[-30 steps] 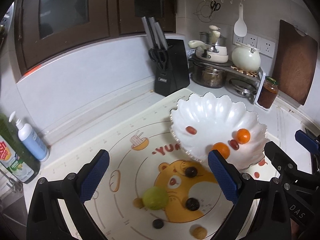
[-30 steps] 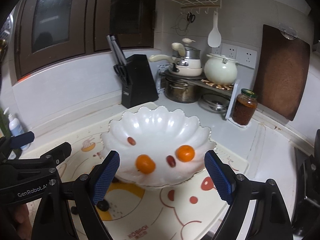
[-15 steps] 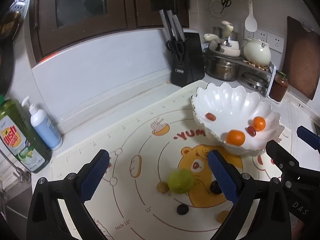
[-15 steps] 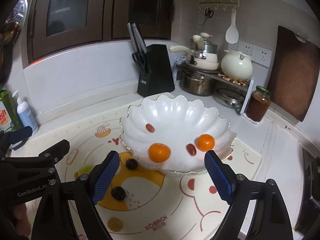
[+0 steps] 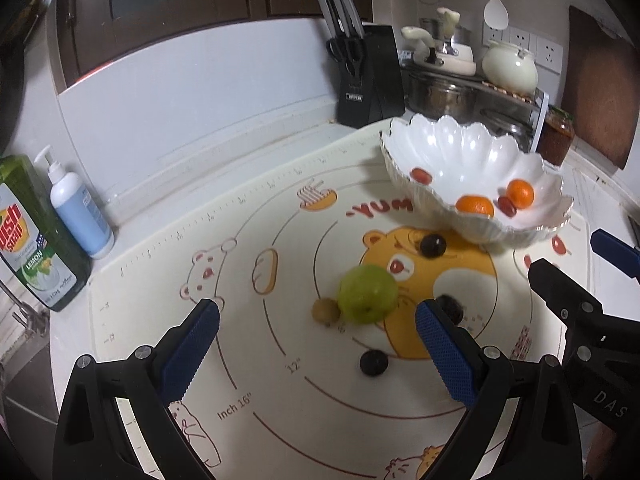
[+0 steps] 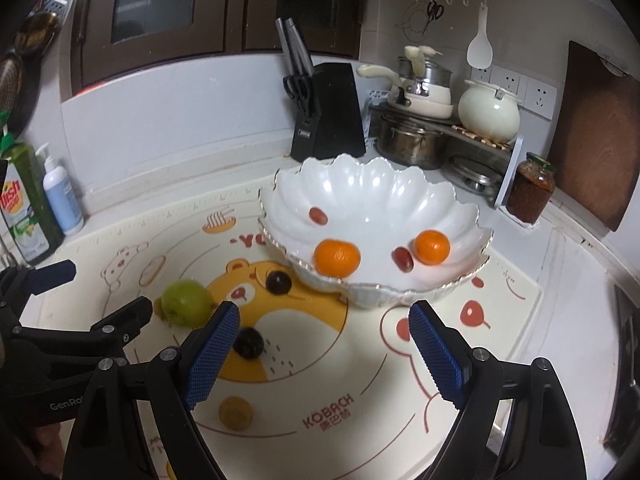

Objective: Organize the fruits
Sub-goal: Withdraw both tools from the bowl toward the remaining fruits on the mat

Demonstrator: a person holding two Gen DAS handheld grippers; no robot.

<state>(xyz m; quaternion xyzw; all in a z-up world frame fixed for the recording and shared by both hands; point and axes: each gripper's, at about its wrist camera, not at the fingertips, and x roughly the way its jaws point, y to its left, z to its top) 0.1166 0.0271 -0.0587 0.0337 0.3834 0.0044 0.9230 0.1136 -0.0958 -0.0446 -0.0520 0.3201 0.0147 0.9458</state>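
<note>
A white countertop point(image 6: 576, 280) carries a cartoon-bear mat point(image 6: 360, 380). Behind the mat stands a knife block point(image 6: 328, 112); left of it, two soap bottles point(image 5: 76, 208); right, a red jar point(image 6: 534, 188).

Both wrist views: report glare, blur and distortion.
Left wrist view: fisheye bends the backsplash and darkens the corners; glare spots sit on the white bowl; the green fruit looks slightly soft. Right wrist view: same curved edges; highlights on the bowl; the oranges are slightly blurred.
</note>
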